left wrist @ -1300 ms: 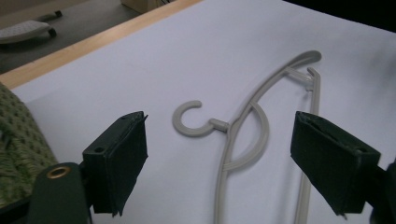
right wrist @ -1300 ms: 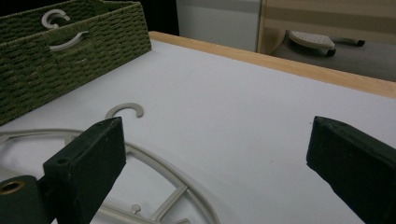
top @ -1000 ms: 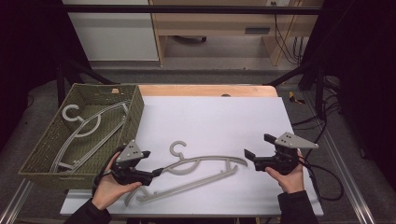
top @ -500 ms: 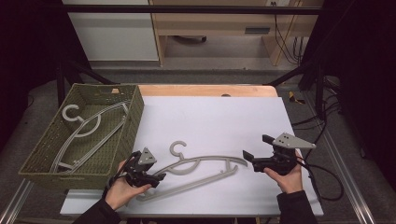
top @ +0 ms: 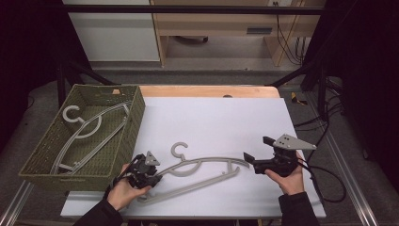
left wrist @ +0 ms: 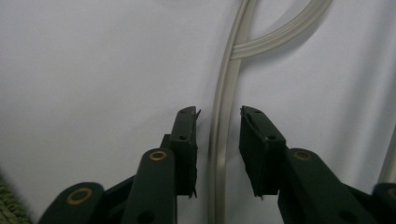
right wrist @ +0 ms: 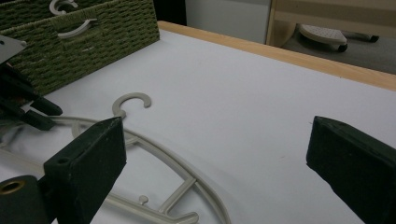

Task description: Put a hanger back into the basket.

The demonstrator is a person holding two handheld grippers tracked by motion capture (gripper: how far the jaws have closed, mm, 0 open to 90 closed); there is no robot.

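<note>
From above, the grey hanger point(top: 202, 170) lies flat on the white table point(top: 216, 117) beside the woven basket point(top: 134, 117), its left end under the left gripper point(top: 153, 180). The left gripper view shows what that angle hides: the jaws have just been closing and straddle the hanger's arm point(left wrist: 219, 140) with slim gaps, not yet pinching. The right gripper point(right wrist: 215, 154) stands wide open near the hanger's other end, holding nothing.

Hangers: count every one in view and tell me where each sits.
3. One hanger lies on the white table, its bar between the left tool's jaws. Two hangers lie overlapped in the green basket; more may hide beneath.
</note>
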